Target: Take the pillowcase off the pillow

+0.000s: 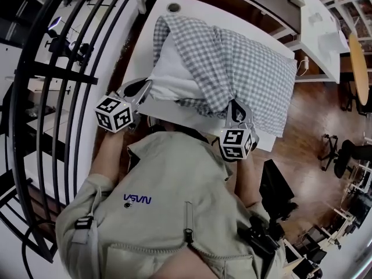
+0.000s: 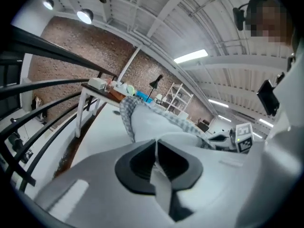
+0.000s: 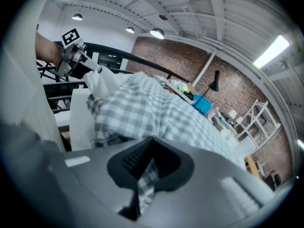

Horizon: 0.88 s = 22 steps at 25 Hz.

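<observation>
Currently the checked pillowcase covers most of the white pillow, which lies across the desk. Bare pillow shows towards the near left corner.

- Left gripper: fingers closed on the bare pillow.
- Right gripper: fingers closed on the pillowcase hem at the near edge.

Hold the pillow fixed and draw the hem steadily away, keeping both grips firm. The black railing beyond the left edge probably limits left-hand travel.
</observation>
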{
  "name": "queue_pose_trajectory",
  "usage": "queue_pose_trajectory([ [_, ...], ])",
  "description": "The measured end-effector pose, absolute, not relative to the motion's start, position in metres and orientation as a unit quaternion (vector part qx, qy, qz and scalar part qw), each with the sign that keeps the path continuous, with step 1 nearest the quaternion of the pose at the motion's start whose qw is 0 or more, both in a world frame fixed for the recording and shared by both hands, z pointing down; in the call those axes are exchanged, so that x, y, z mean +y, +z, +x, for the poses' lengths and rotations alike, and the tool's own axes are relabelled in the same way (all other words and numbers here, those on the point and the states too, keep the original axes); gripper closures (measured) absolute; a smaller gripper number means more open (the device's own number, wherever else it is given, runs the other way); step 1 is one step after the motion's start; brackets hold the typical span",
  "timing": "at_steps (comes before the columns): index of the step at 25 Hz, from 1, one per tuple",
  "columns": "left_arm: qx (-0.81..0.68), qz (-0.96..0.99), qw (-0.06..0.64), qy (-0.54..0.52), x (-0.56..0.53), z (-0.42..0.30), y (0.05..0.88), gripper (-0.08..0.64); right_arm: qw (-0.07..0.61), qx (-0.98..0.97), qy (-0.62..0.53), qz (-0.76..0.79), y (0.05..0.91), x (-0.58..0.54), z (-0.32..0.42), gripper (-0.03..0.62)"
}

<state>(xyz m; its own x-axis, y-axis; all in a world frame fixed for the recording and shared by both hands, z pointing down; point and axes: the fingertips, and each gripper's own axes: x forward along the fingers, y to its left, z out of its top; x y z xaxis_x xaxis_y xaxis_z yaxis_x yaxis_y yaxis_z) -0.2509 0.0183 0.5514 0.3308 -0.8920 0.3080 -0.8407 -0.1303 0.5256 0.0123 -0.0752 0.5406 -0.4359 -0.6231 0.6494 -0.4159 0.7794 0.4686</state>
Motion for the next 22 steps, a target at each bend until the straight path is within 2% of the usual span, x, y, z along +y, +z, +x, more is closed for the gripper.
queue_pose_trajectory([
  [4, -0.556, 0.728, 0.401, -0.032, 0.039, -0.232, 0.613, 0.541, 0.455, -0.837, -0.085, 0.293, 0.587, -0.065, 0.006, 0.586],
  [6, -0.547, 0.74, 0.39, -0.038, 0.044, -0.224, 0.603, 0.507, 0.449, -0.841, -0.073, 0.294, 0.592, -0.067, 0.006, 0.586],
  [10, -0.562, 0.764, 0.309, -0.068, 0.033, -0.233, 0.545, 0.449, 0.424, -0.861, -0.013, 0.281, 0.593, -0.073, 0.006, 0.584],
  [13, -0.594, 0.759, 0.263, -0.044, 0.008, -0.245, 0.526, 0.419, 0.392, -0.878, 0.058, 0.269, 0.594, -0.073, 0.007, 0.584],
  [16, -0.63, 0.726, 0.275, -0.016, -0.023, -0.257, 0.545, 0.397, 0.368, -0.89, 0.09, 0.253, 0.589, -0.071, 0.007, 0.584],
  [19, -0.652, 0.695, 0.302, -0.015, -0.046, -0.267, 0.563, 0.339, 0.352, -0.902, 0.095, 0.233, 0.586, -0.065, 0.007, 0.584],
  [22, -0.655, 0.685, 0.317, -0.029, -0.067, -0.277, 0.569, 0.327, 0.342, -0.909, 0.095, 0.216, 0.584, -0.059, 0.006, 0.583],
])
